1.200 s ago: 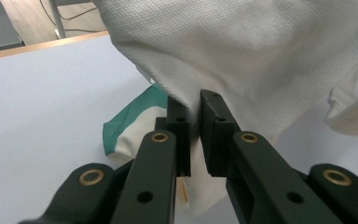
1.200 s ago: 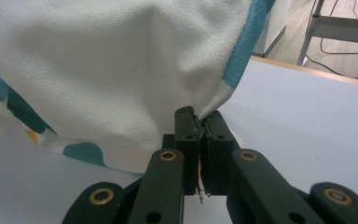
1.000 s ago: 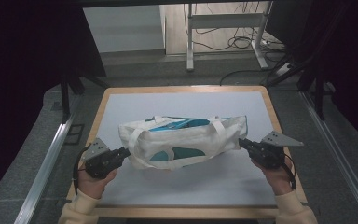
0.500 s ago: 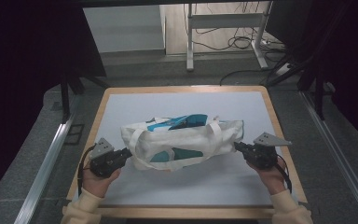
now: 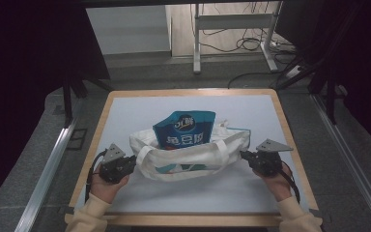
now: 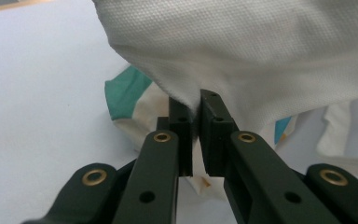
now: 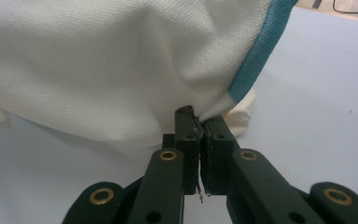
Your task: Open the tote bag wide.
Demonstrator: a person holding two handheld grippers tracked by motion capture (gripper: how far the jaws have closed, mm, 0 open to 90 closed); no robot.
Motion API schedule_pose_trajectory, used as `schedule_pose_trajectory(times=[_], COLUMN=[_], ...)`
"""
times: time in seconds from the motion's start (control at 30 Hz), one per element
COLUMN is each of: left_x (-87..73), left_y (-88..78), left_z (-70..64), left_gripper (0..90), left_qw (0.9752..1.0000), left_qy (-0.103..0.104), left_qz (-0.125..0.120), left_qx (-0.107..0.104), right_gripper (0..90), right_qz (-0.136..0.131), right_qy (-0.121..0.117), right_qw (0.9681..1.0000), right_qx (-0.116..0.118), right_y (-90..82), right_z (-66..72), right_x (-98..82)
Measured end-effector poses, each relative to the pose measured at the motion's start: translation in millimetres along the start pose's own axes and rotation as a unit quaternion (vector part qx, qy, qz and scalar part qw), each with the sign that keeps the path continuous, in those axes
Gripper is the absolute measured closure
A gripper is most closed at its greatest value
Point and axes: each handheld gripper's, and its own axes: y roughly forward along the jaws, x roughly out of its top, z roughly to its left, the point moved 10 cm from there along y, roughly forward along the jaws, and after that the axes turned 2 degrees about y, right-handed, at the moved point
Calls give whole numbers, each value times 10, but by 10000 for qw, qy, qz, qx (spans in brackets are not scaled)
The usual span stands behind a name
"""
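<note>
So the biggest thing here is my desk (image 5: 125,116) — pale blue-grey top with a light wooden frame around it, and dark floor on every side. Behind it stands a metal frame (image 5: 232,29) with a bunch of cables lying on the floor around its feet.

Sitting roughly in the middle of the desk, a bit toward my side, is the white tote bag (image 5: 188,157). It's canvas, with a loop handle (image 5: 147,162) hanging over the front and some teal trim and print showing low on the front. The bag's mouth faces up and stretches sideways between my two hands. Sticking up out of it is a blue snack pouch (image 5: 186,129) with white lettering; it stands upright with its top half above the bag's rim and the bottom hidden inside.

My left tongs (image 5: 131,163) are at the bag's left end. In the left gripper view the jaws are pinched together on a fold of the white cloth (image 6: 242,56), so that side is gripped tight. My right tongs (image 5: 244,154) are at the bag's right end — same deal there: the right gripper view shows the jaws clamped on the canvas edge right beside the teal seam (image 7: 256,56), with a stray thread hanging between the pads.

Both hands come in from the bottom edge in cream sleeves, low over the desk.
</note>
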Motion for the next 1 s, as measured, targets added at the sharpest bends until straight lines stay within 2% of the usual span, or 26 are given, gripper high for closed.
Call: schedule_pose_trajectory(times=[0.07, 0.3, 0.4, 0.63, 0.67, 0.7, 0.73, 0.8, 0.83, 0.87, 1.0], left_x=[-15, -147, -189, -195, -198, -205, -212, -216, -216, -180, -56], left_y=[19, 198, 255, 248, 245, 236, 223, 156, 156, 42, -239], left_z=[4, 31, 44, 48, 51, 56, 55, 61, 61, 67, 91], left_gripper=[846, 847, 846, 839, 832, 815, 789, 708, 675, 641, 544], left_qw=[10000, 9992, 9988, 9988, 9988, 9986, 9984, 9983, 9983, 9992, 9998], left_qy=[14, 68, 28, 25, 11, 25, 28, 50, 50, 7, -205], left_qz=[36, 398, 499, 491, 493, 523, 556, 581, 581, 401, -18], left_qx=[3, 29, 2, 12, 19, 18, 11, 1, 1, 1, 54], right_gripper=[855, 856, 856, 849, 833, 777, 697, 543, 543, 457, 390], right_qz=[111, 497, 532, 547, 544, 534, 527, 449, 449, 285, 2], right_qy=[17, -24, -9, -7, 4, 9, 33, 107, 107, 165, 264], right_qw=[9999, 9988, 9986, 9985, 9985, 9986, 9986, 9989, 9989, 9994, 9995], right_qx=[19, 8, 19, 15, 15, 25, 54, -29, -29, -80, -168], right_y=[29, 135, 154, 158, 156, 154, 147, 116, 116, 58, -98], right_z=[3, 2, 1, -3, -3, -2, 3, -8, -8, -13, -17], right_x=[-40, -180, -198, -209, -208, -206, -202, -181, -181, -134, -15])
